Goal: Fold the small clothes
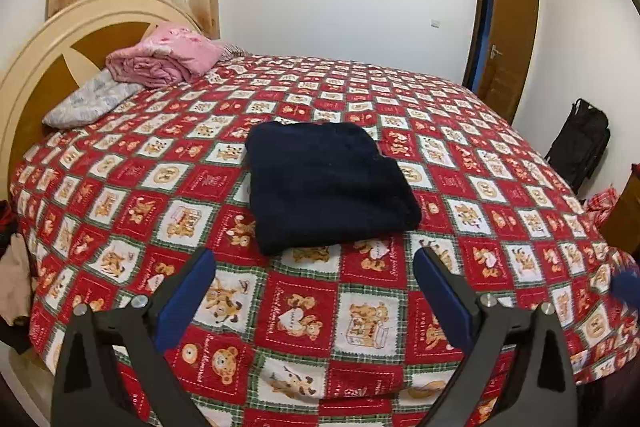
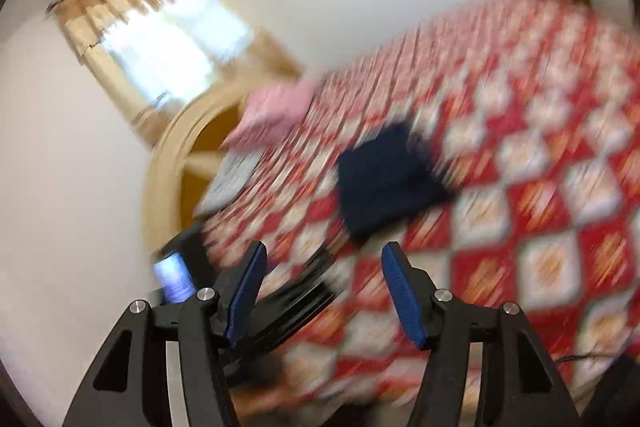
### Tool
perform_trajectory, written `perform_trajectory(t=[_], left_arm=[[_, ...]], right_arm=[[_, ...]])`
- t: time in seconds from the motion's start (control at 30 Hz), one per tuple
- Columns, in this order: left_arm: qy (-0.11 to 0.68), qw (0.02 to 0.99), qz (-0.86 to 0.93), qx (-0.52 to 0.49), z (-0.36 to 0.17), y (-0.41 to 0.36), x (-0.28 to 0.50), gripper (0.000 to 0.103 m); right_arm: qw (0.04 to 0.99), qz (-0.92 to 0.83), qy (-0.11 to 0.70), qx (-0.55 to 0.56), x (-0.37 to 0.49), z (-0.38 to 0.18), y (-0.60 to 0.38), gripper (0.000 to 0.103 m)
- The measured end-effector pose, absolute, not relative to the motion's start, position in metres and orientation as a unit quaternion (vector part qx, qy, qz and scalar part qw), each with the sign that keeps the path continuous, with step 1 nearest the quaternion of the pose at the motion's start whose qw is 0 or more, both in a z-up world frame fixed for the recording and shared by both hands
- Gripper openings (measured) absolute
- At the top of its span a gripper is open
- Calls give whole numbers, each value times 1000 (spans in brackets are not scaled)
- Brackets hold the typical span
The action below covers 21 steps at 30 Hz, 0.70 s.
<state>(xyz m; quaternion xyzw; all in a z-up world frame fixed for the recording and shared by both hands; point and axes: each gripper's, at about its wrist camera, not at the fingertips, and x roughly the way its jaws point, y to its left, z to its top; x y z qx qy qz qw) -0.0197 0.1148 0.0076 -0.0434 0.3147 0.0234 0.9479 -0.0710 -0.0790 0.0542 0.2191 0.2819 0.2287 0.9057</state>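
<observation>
navy garment (image 1: pixel 330 185) folded flat mid-bedspread (image 1: pixel 372 311), just beyond left gripper (image 1: pixel 314 261) with jaws spread, empty; right gripper (image 2: pixel 323 259) jaws likewise apart, holding nothing, view blurred

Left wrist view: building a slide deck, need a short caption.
Open left gripper hovers over a folded navy garment on the teddy-bear bedspread.

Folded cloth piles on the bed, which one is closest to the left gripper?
The navy garment, lying mid-bed just beyond the left gripper. The pink bundle sits far off by the headboard, atop a grey pillow.
</observation>
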Motion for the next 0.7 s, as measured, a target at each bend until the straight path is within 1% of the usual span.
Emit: perform_trajectory(t=[0.07, 0.17, 0.2, 0.27, 0.4, 0.57, 0.7], left_arm=[[312, 948, 34, -44, 7, 115, -22, 101], [304, 950, 49, -46, 8, 114, -31, 101], [300, 951, 53, -46, 9, 114, -33, 101], [290, 954, 62, -43, 12, 110, -40, 101], [261, 962, 69, -34, 24, 97, -57, 101], [211, 974, 80, 12, 39, 69, -79, 103], [210, 973, 90, 29, 40, 63, -80, 103]], right_arm=[[953, 164, 211, 140, -82, 57, -77, 61], [991, 91, 101, 3, -104, 55, -61, 61], [993, 77, 90, -21, -107, 53, -56, 61], [992, 80, 92, -27, -109, 53, -54, 61], [991, 84, 104, 4, -114, 53, -65, 62], [991, 66, 112, 11, -102, 52, -76, 62], [990, 71, 123, 14, -94, 46, -71, 62]])
